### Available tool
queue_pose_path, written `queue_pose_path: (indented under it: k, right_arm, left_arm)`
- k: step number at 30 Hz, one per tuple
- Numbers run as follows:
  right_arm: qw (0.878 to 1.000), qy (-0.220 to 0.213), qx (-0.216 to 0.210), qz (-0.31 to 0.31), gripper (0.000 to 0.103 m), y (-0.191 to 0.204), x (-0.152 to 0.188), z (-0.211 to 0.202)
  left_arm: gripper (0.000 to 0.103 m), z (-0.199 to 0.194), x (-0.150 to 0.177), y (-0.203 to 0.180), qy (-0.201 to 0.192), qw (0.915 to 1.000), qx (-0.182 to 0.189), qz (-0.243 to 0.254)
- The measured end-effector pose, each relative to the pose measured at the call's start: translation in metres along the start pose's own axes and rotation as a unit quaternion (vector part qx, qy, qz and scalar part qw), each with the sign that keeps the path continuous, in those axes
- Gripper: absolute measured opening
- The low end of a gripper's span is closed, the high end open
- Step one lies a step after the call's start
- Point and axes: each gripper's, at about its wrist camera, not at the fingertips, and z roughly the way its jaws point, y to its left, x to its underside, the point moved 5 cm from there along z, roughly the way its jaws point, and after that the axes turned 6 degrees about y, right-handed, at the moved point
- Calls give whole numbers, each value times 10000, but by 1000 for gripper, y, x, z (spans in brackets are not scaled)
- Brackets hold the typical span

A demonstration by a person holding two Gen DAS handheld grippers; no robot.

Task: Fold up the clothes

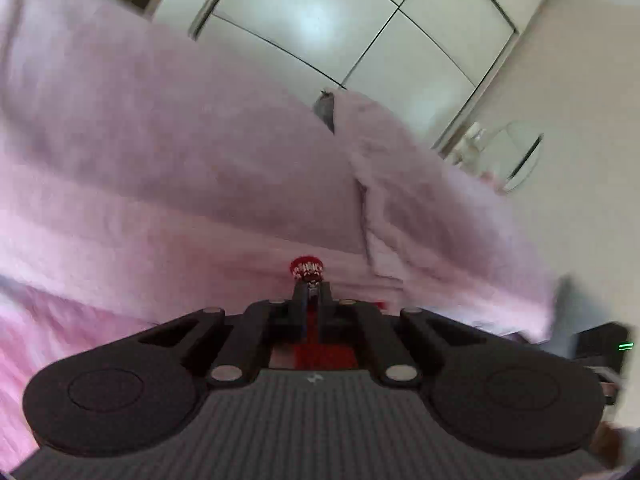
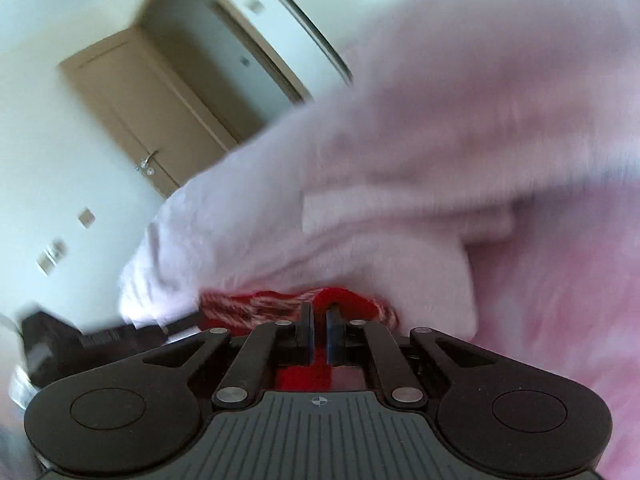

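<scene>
A pale pink fleece garment [image 1: 200, 152] with red trim fills most of the left wrist view and hangs blurred in the air. My left gripper [image 1: 311, 292] is shut on its red edge, where a red-and-white trim knot [image 1: 306, 269] shows just past the tips. In the right wrist view the same pink garment [image 2: 400, 152] drapes across the upper right. My right gripper [image 2: 319, 320] is shut on the garment's red-and-white knitted trim [image 2: 256, 306], and red fabric shows between its fingers.
White wardrobe doors [image 1: 320, 20] stand behind the garment in the left view, with a round white object [image 1: 516, 152] on the wall to the right. A brown door [image 2: 140, 92] with a handle and wall switches [image 2: 52, 256] lie left in the right view. A dark device [image 2: 44, 344] sits low left.
</scene>
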Motion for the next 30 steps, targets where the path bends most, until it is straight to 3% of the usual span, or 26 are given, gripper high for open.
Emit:
queue_pose_path:
  k: [2,4,5,7,8,9,12,16,22,28,30]
  right_arm:
    - [9992,75,385,-112,4,-5,3,2]
    - [9967,151,770,-224,6,-9,6,4]
    - [9948,188,962,-280,13,-11,7,5]
    - [9898,263,1345,-392,50,-16,10,7]
    - [9879,283,1465,-428,55,-17,14,1]
    - [9873,281,1503,-441,59,-17,22,-13]
    - [9853,278,1617,-483,59,-18,46,-55]
    - [9816,358,1775,-603,59,-17,85,-109]
    - [9604,1094,1943,-1669,59,27,220,-139]
    - [9304,1572,2397,-2286,58,47,357,-200]
    - [9298,1781,2472,-2067,58,44,379,-220]
  left_arm:
    - [5,30,10,7,649,9963,-553,-43]
    - [5,47,28,17,1175,9866,-1136,19]
    - [5,41,32,20,1154,9852,-1266,22]
    - [11,28,41,25,1110,9821,-1523,27]
    - [20,22,45,27,1087,9803,-1651,30]
    - [22,5,49,30,1005,9800,-1716,-90]
    - [22,-43,68,31,978,9817,-1622,-219]
    - [17,-115,128,12,1454,9774,-1519,-198]
    - [13,-211,234,-39,2037,9680,-1460,125]
    - [13,-305,322,-53,2343,9526,-1933,169]
    - [13,-338,348,-58,2454,9458,-2123,113]
